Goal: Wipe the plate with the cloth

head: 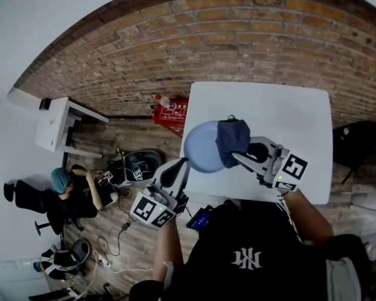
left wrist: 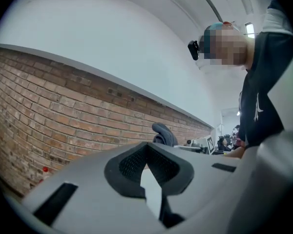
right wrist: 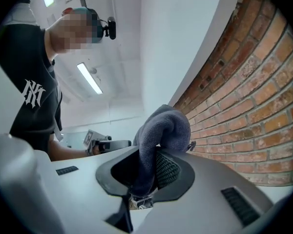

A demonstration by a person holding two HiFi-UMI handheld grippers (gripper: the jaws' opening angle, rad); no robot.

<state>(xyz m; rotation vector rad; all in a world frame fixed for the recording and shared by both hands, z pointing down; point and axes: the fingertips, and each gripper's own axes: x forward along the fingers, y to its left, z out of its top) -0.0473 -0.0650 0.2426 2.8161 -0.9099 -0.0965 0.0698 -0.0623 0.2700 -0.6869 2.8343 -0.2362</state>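
Head view: a pale blue plate (head: 200,146) is at frame centre, its lower left rim pinched in the clenched left gripper (head: 184,162). A dark blue cloth (head: 232,138) covers the plate's right side, clamped in the right gripper (head: 236,157). A white table (head: 294,121) lies behind.

White square desk (head: 288,118), close to the brick wall (head: 175,36). Wooden floor (head: 131,137) to the left. On the floor: red crate (head: 170,115) just beside the desk's far left corner, small white table (head: 53,124) farther left, black chair (head: 141,165) nearer.
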